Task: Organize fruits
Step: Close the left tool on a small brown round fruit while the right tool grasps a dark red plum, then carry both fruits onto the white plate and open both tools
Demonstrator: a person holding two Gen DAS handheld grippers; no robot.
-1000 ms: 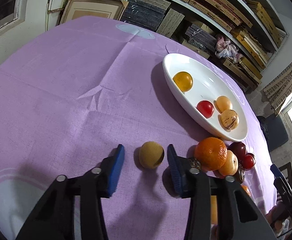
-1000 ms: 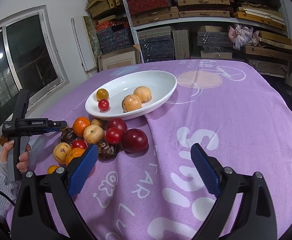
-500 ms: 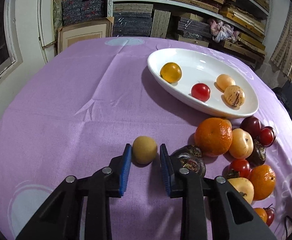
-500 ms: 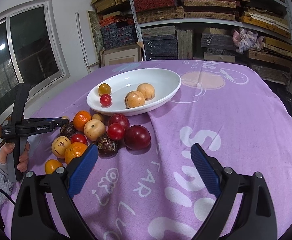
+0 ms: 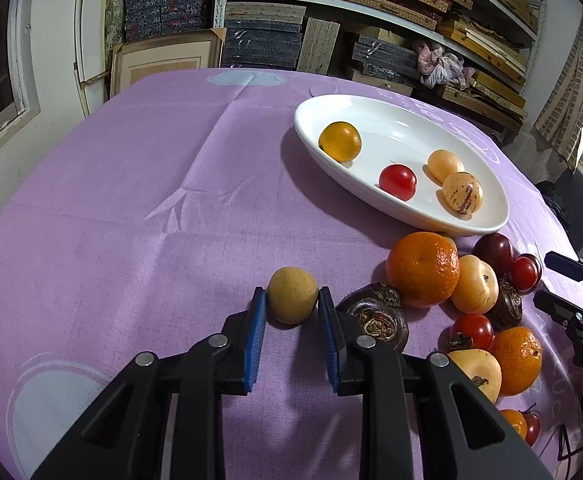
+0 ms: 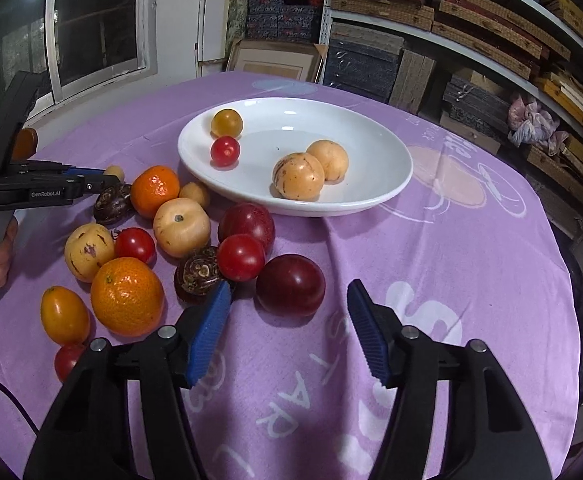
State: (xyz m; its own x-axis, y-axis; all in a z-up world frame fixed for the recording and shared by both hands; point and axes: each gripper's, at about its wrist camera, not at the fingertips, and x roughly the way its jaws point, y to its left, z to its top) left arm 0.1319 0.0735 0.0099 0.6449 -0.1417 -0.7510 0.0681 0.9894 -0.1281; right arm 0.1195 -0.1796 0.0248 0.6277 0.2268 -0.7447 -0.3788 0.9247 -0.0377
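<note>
Purple tablecloth [image 5: 139, 208], shelving behind; fruit heap beside white dish [image 5: 487, 216].
Left gripper [image 5: 291, 310] pads touching both sides of tan round fruit [image 5: 292, 295] on cloth; right gripper [image 6: 289, 320] jaws spread, dark red plum [image 6: 290, 285] just ahead between them.

Stacked shelves [image 5: 371, 12] behind; window [image 6: 91, 20] dark.

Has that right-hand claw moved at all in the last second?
Yes. The right gripper has come forward toward the fruit pile: the dark red plum now sits between its open fingers, and the white dish looks nearer.
</note>
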